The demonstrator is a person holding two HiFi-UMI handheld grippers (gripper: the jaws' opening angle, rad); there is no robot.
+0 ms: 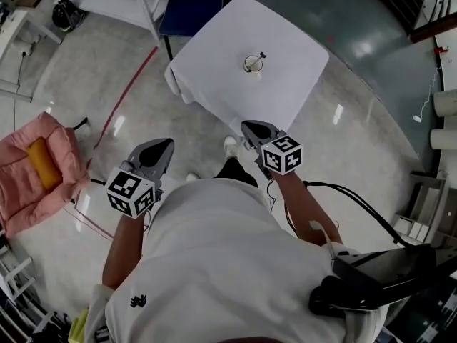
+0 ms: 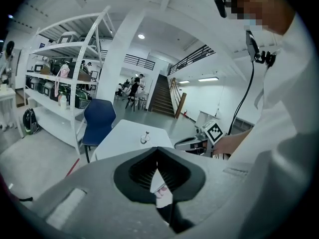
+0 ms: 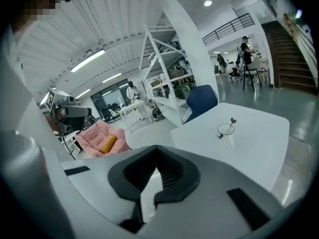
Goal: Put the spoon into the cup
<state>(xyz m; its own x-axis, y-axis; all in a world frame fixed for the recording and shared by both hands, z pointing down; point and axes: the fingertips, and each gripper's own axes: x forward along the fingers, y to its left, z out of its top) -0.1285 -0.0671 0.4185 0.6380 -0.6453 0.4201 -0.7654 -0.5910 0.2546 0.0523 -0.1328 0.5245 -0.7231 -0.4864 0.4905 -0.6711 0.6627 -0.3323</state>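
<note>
One spoon [image 1: 260, 54] is standing in one cup [image 1: 253, 64] on the counter [image 1: 293, 38]. I am holding left gripper [image 1: 167, 143] and right gripper [image 1: 247, 126] well away, both jaws pressed together, empty; only left gripper view is showing its partner.

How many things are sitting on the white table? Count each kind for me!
cup: 1
spoon: 1, standing in the cup
Total on the table: 2
</note>
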